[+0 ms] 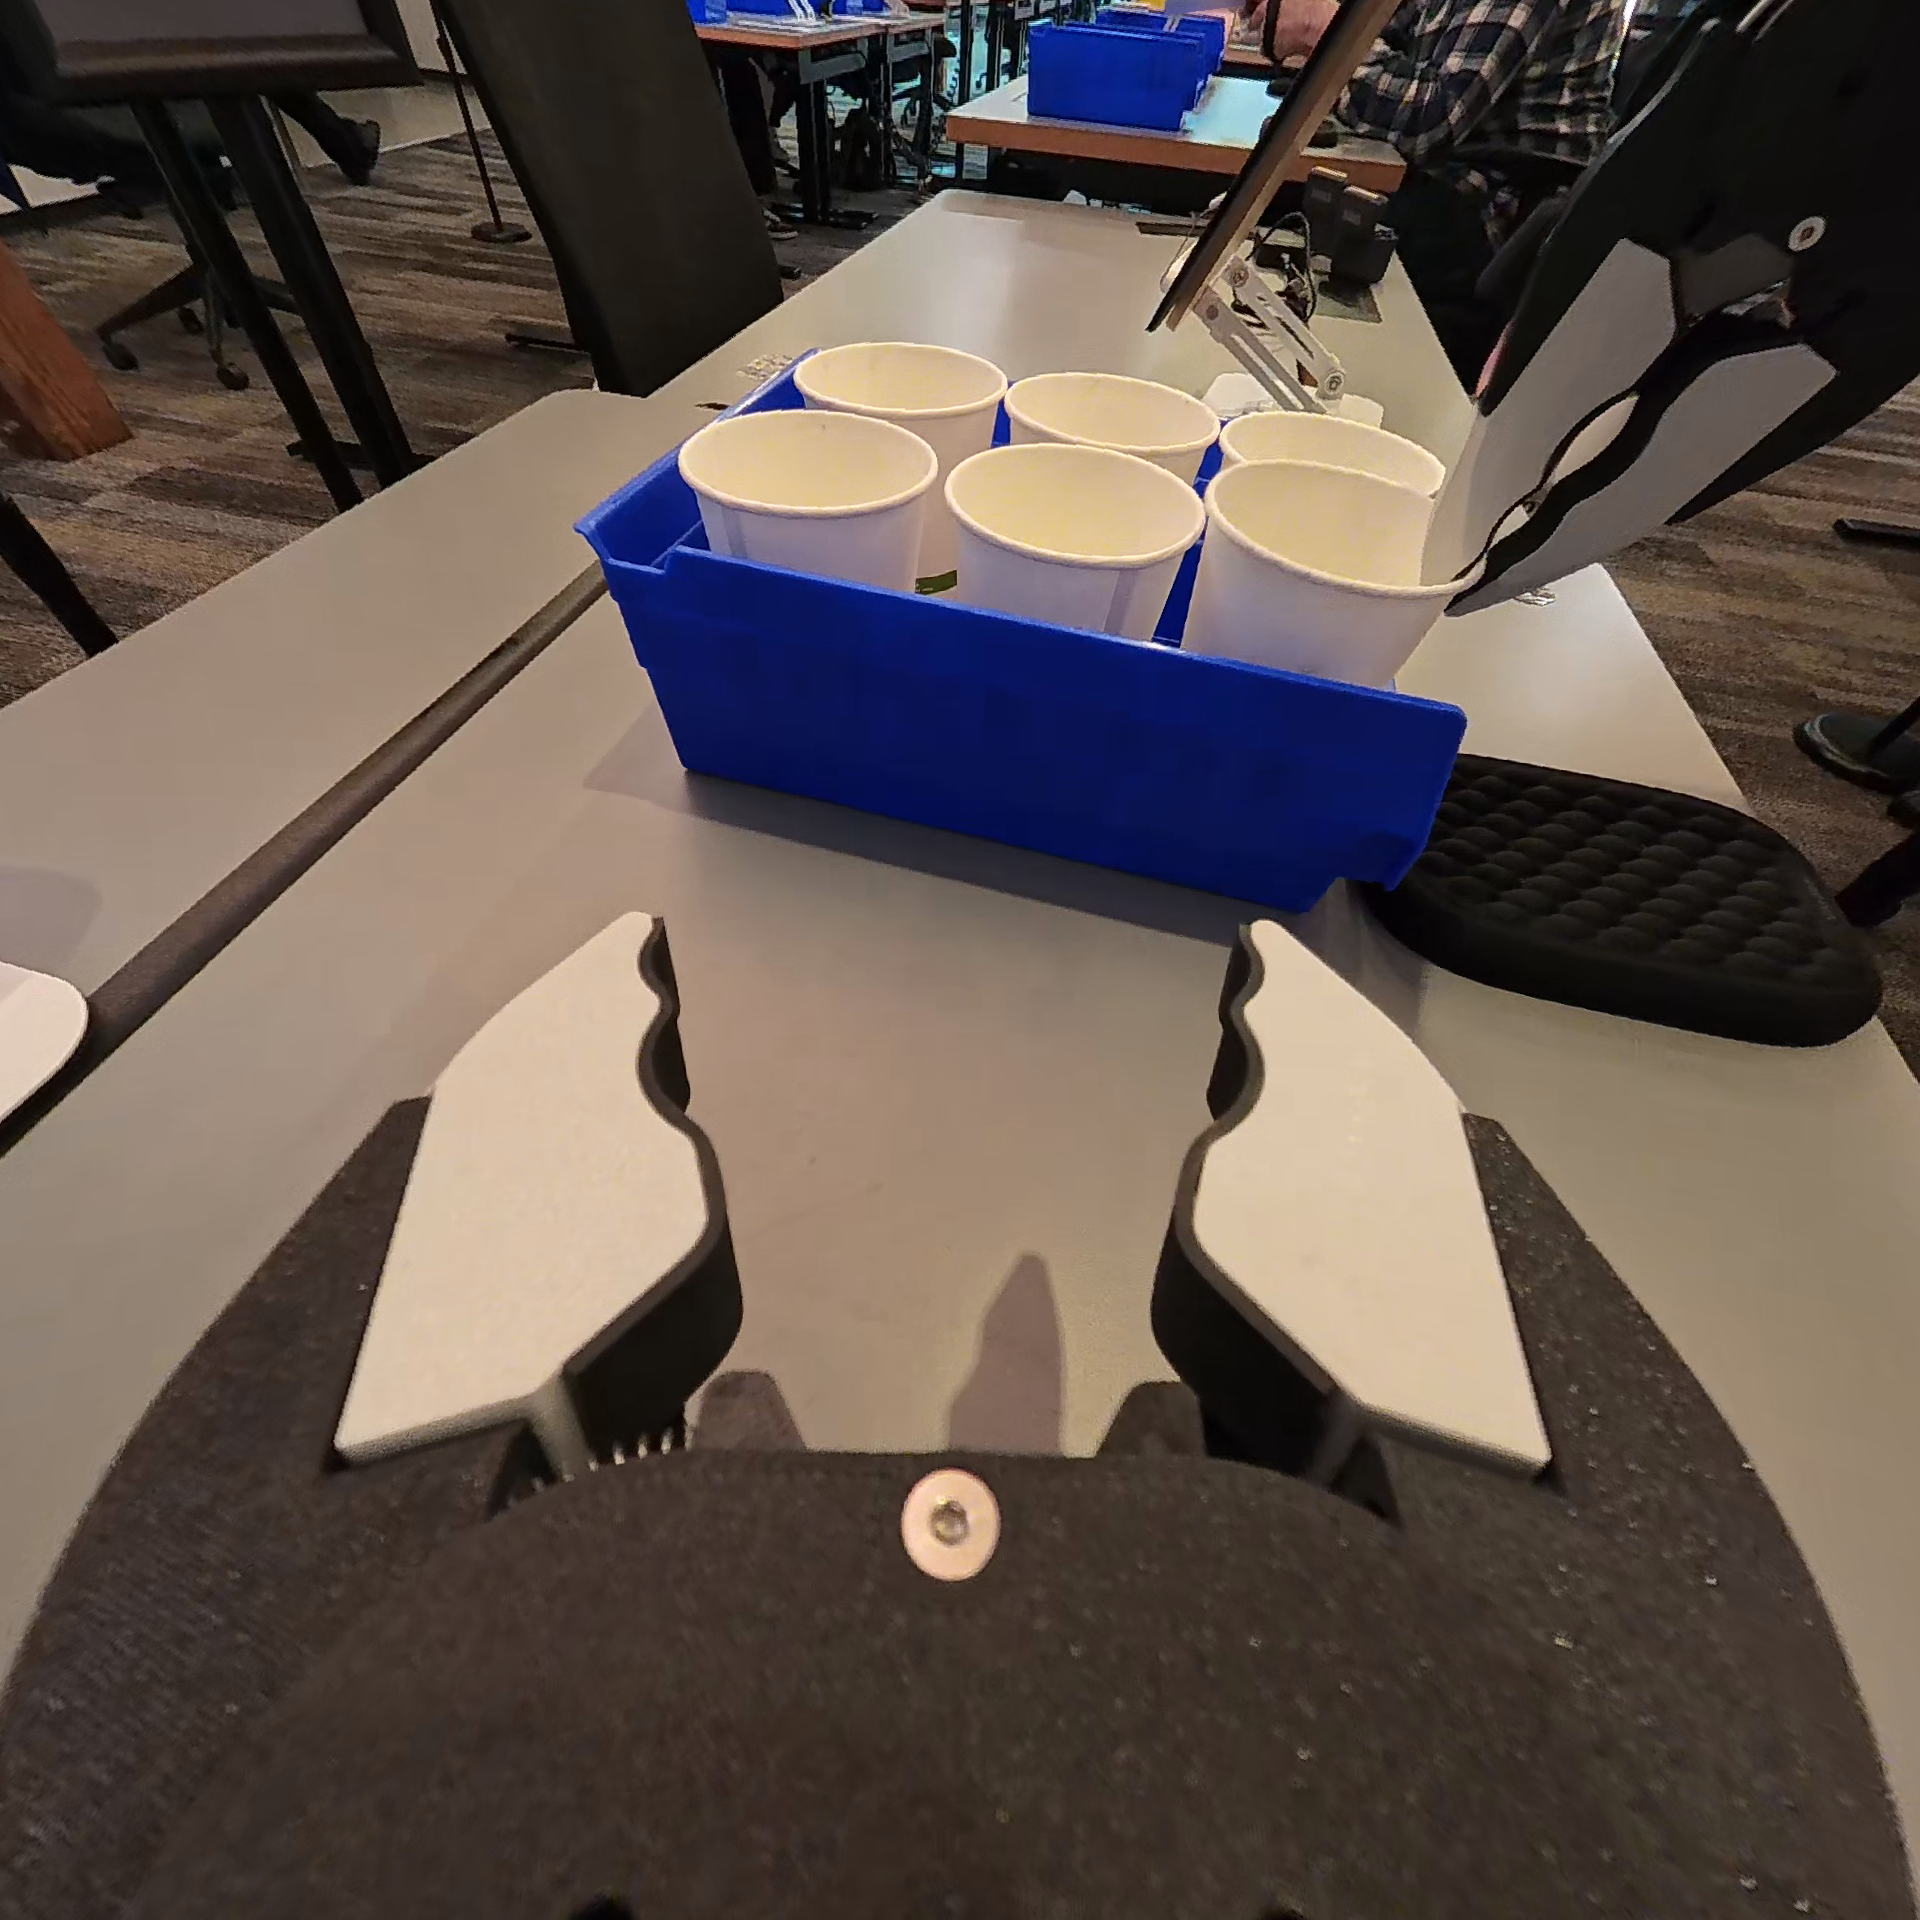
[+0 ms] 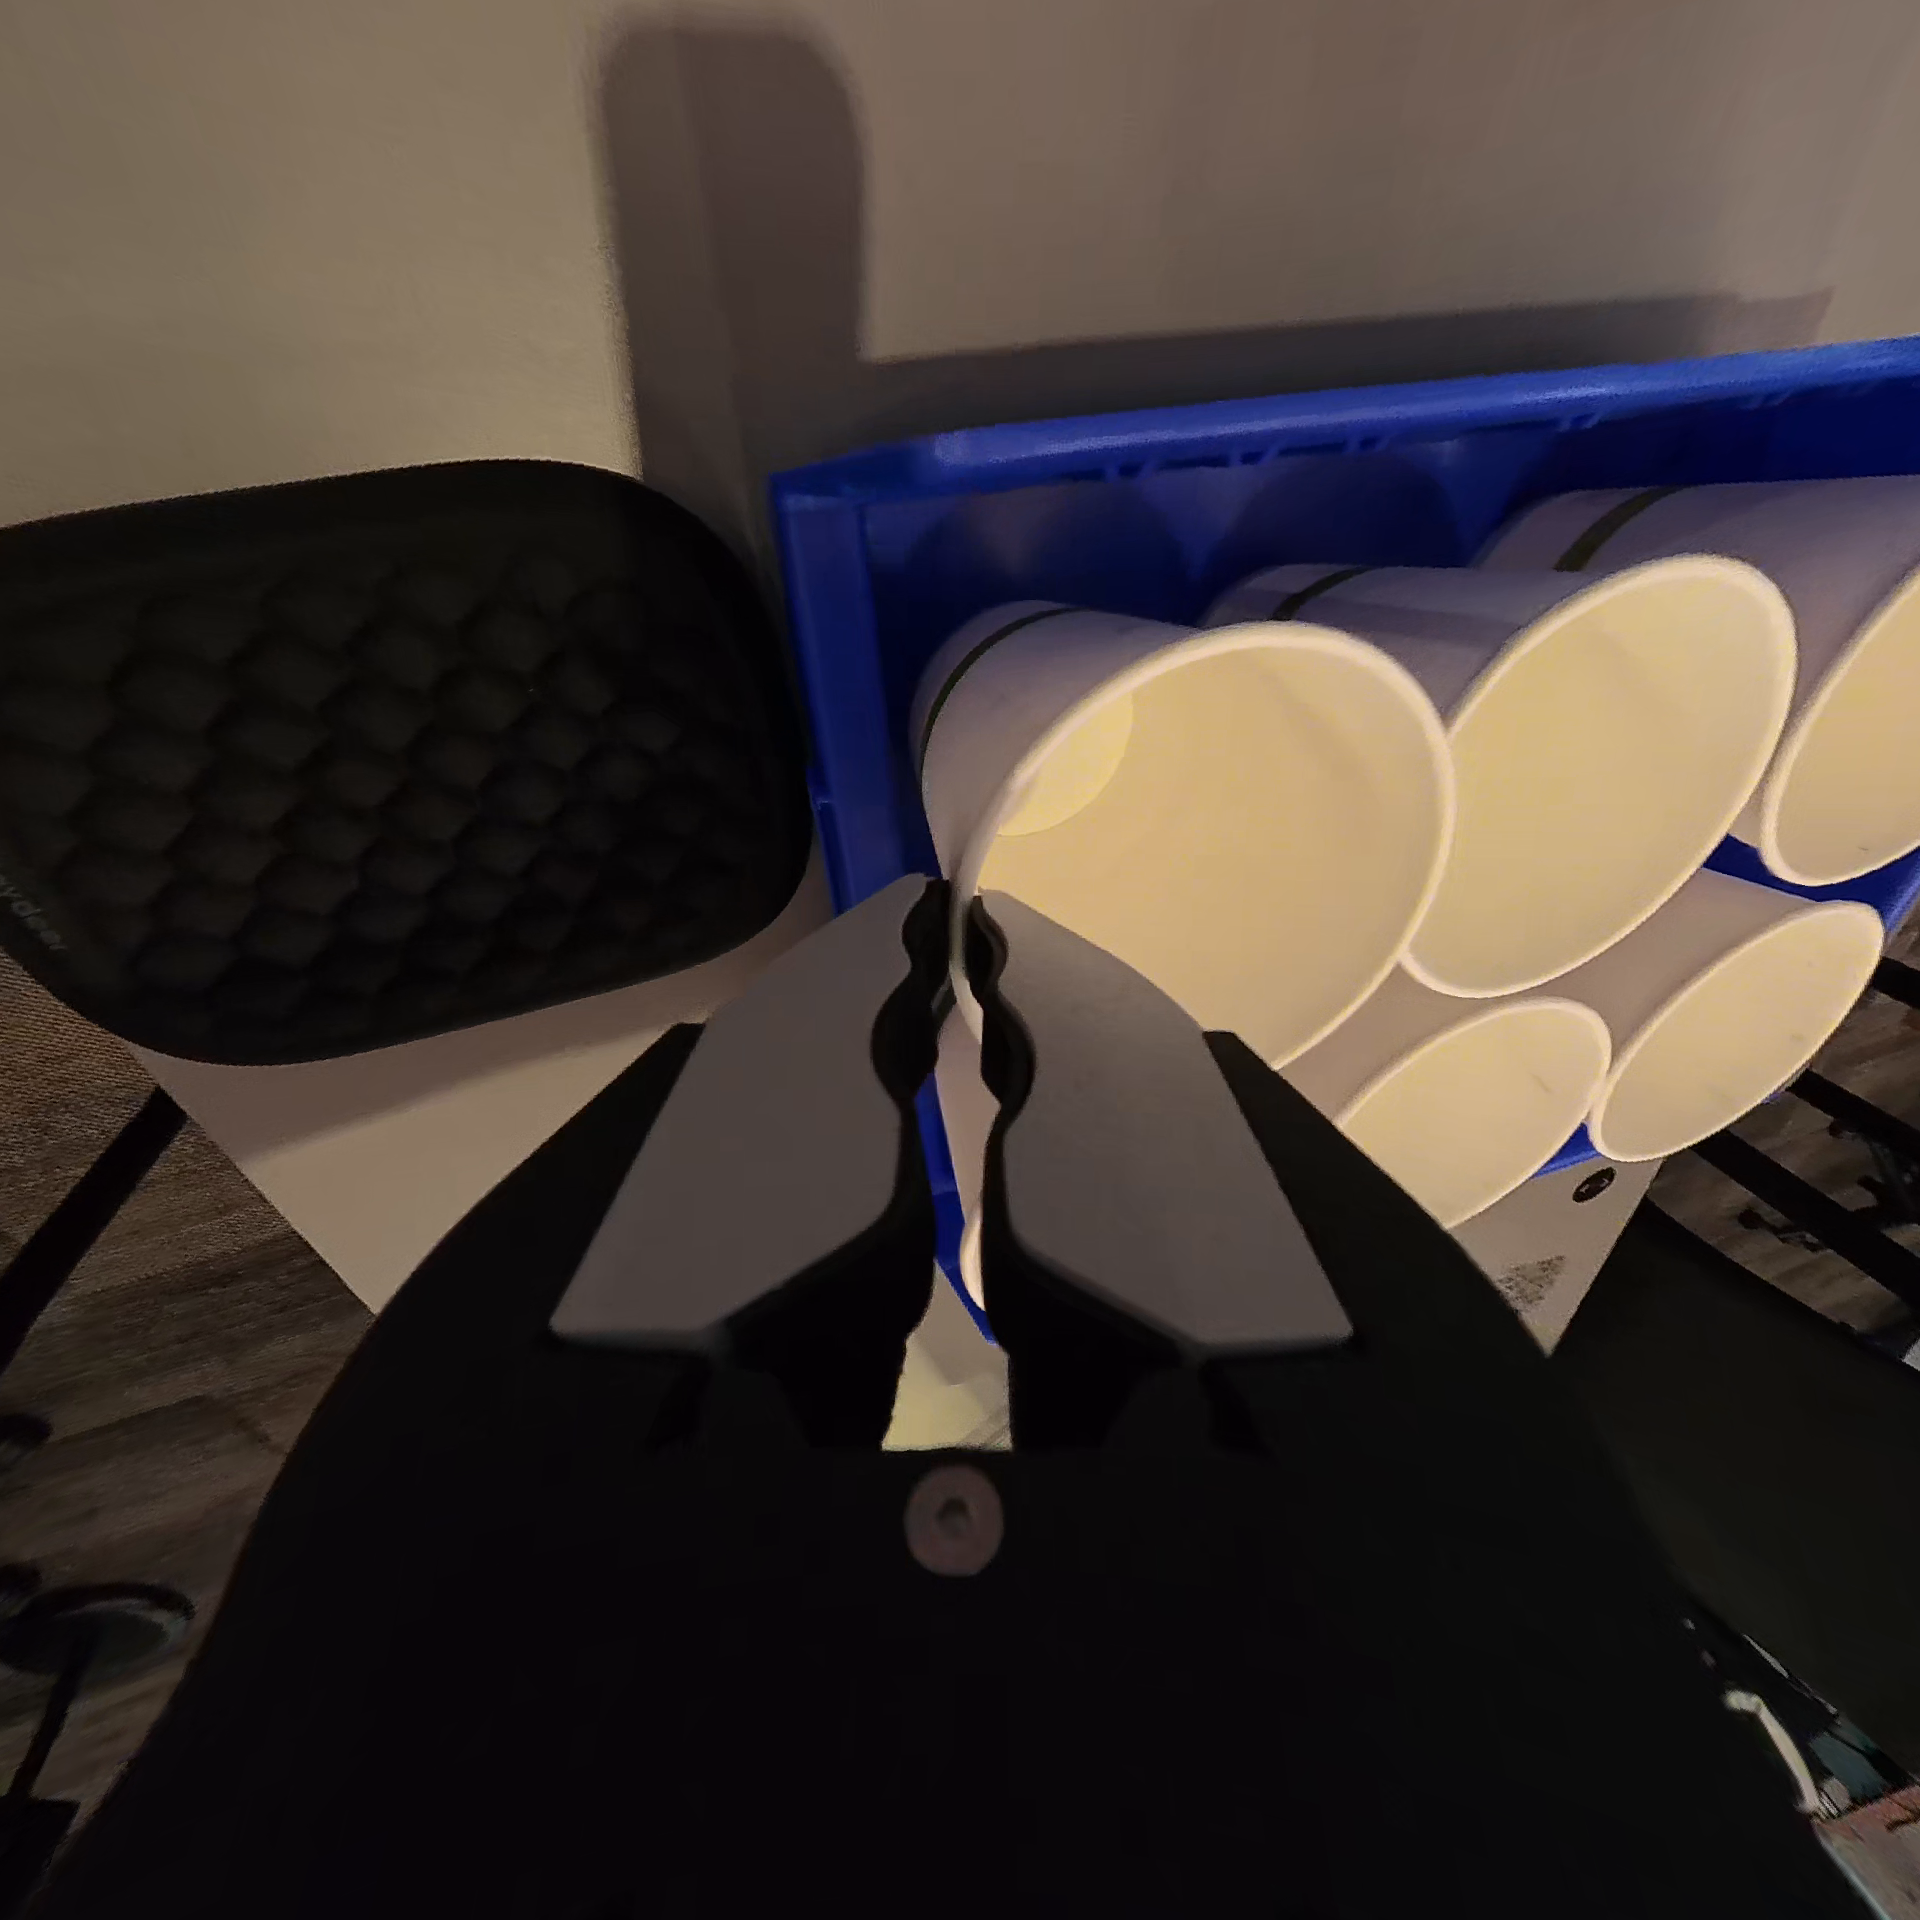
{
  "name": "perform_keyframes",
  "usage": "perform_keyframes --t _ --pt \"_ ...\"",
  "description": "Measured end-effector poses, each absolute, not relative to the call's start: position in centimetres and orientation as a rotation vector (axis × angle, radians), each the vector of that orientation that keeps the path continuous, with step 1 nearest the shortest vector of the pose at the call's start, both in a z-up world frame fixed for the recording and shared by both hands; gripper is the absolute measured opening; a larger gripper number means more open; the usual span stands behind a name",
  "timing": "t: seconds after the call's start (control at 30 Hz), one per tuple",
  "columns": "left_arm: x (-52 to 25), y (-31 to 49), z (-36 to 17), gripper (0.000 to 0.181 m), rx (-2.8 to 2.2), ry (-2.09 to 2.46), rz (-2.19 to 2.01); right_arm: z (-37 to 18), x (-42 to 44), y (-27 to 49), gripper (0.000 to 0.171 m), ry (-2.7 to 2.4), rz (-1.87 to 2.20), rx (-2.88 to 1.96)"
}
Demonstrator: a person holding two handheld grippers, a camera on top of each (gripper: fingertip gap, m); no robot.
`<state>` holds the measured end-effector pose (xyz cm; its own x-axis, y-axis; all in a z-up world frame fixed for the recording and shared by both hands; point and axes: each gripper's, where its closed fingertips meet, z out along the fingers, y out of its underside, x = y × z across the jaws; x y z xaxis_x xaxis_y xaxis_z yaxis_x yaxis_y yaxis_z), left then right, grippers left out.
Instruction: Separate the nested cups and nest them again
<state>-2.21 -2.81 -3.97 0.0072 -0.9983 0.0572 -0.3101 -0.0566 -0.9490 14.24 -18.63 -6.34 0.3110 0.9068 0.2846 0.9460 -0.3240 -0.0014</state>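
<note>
The blue bin (image 2: 831, 623) hides the cup bases; its right end is cropped.

Grey tables (image 1: 312, 665) pushed together; patterned brown carpet (image 1: 436, 312); wooden-edged desks (image 1: 1143, 145) behind; black chair legs (image 1: 208, 312).

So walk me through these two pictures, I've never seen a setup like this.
No robot here: a person holds a two-finger tool in each hand, each with a camera looking along its fingers. The left wrist view shows the left hand-held gripper open and empty over a grey table. Ahead sits a blue bin with six white paper cups, beside a black pad. The right wrist view looks down from the other tool: the right hand-held gripper is pinched shut on the rim of the corner cup. That same tool appears top right in the left view.
</note>
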Motion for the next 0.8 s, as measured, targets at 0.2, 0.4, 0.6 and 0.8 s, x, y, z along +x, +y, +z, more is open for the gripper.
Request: perform_keyframes --t 0.2,0.4,0.6,0.8 --pt "-2.21 -2.81 -4.03 0.099 -1.484 1.413 -1.087 -6.78 14.30 -18.75 0.003 -1.695 -0.285 -2.428" --pt "-2.19 -2.80 -4.15 0.099 -1.486 1.417 -1.082 -7.02 14.16 -18.79 0.003 -1.699 -0.264 -2.442" --pt "-2.16 -2.80 -4.16 0.099 -1.486 1.416 -1.085 -6.73 13.85 -19.02 0.003 -1.704 -0.258 -2.442" --pt "-2.14 -2.91 -4.07 0.099 -1.481 1.420 -1.083 -7.00 13.98 -18.96 0.003 -1.693 -0.243 -2.460"
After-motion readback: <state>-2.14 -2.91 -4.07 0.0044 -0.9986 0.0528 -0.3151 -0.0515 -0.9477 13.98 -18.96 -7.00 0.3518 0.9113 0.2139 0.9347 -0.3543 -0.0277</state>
